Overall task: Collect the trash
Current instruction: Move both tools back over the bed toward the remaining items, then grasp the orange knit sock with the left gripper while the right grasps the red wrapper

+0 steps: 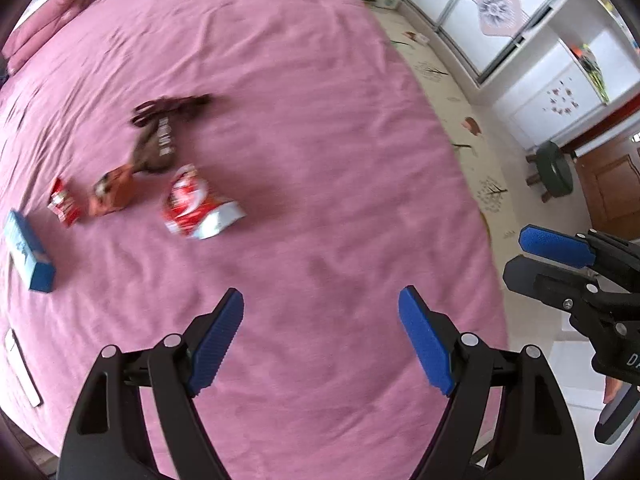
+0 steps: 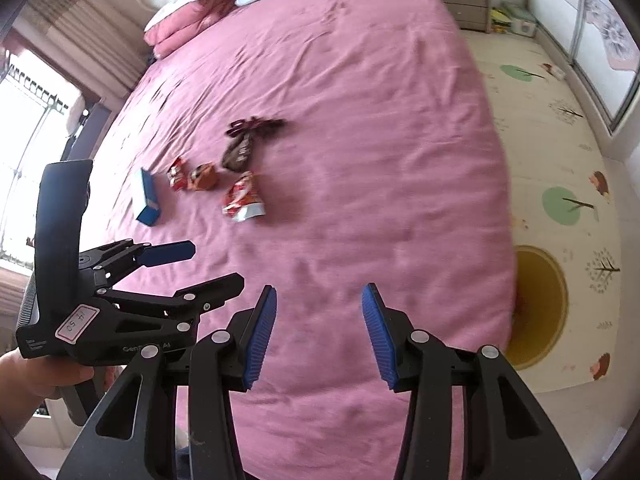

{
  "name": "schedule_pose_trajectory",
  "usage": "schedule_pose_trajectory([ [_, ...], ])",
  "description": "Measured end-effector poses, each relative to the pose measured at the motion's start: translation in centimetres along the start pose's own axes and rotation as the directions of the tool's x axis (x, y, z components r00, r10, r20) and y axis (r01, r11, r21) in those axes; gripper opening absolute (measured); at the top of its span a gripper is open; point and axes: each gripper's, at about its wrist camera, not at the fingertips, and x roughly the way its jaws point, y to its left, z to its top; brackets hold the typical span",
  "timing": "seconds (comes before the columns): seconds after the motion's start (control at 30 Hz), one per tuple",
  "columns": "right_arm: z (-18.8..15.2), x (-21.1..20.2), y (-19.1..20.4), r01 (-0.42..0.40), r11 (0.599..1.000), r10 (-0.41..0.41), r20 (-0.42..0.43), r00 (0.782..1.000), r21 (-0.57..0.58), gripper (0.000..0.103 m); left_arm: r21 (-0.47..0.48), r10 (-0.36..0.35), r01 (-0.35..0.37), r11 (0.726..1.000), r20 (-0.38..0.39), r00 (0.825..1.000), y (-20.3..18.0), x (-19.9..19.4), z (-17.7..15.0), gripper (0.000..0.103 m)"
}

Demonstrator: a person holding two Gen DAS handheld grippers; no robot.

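Note:
Several crumpled snack wrappers lie in a cluster on the pink bedspread (image 1: 320,160): a red-and-white one (image 1: 196,204) (image 2: 242,198), an orange one (image 1: 112,196) (image 2: 204,178), a small red one (image 1: 62,202) (image 2: 176,174) and a brown one (image 1: 156,140) (image 2: 238,154). A blue box (image 1: 28,252) (image 2: 146,196) lies to their left. My left gripper (image 1: 322,300) hovers open over bare bedspread, short of the wrappers and holding nothing. My right gripper (image 2: 319,292) is also open and empty, nearer the bed's right edge. Each gripper shows in the other's view, the right gripper (image 1: 520,258) and the left gripper (image 2: 218,266).
A yellow round bin-like thing (image 2: 536,308) sits on the patterned floor mat (image 2: 560,140) right of the bed. Pillows (image 2: 188,24) lie at the head of the bed, with a nightstand (image 2: 460,0) beyond. A dark stool (image 1: 554,172) stands by the wardrobe. A white flat object (image 1: 22,368) lies at the bed's left.

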Motion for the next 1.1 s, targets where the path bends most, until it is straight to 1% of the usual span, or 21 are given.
schedule_pose_trajectory([
  [0.3, 2.1, 5.1, 6.4, -0.035, 0.999, 0.033, -0.040, 0.999, -0.035, 0.045, -0.072, 0.035, -0.034, 0.997, 0.008, 0.999, 9.0, -0.4, -1.7, 0.080],
  [0.47, 3.7, 8.2, 8.6, -0.043, 0.998, 0.040, -0.066, 0.997, -0.047, 0.046, -0.109, 0.053, -0.052, 0.993, 0.007, 0.999, 13.5, 0.5, -1.3, 0.080],
  [0.53, 4.7, 9.6, 9.2, -0.047, 0.998, 0.043, -0.076, 0.996, -0.045, 0.049, -0.128, 0.055, -0.054, 0.990, 0.005, 0.998, 15.0, 1.0, -0.9, 0.080],
  [0.7, 6.9, 13.0, 9.9, -0.036, 0.998, 0.030, -0.107, 0.994, -0.048, 0.050, -0.174, 0.051, -0.050, 0.983, 0.001, 0.999, 18.3, 2.3, 0.3, 0.080],
  [0.8, 8.0, 14.6, 9.7, -0.033, 0.999, 0.027, -0.128, 0.991, -0.042, 0.054, -0.201, 0.051, -0.050, 0.978, -0.002, 0.999, 19.9, 3.3, 1.0, 0.080],
  [1.1, 9.8, 20.2, 8.9, -0.010, 0.999, 0.002, -0.214, 0.977, -0.035, 0.055, -0.192, 0.068, -0.072, 0.979, -0.026, 0.997, 22.5, 6.5, 3.9, 0.081],
])
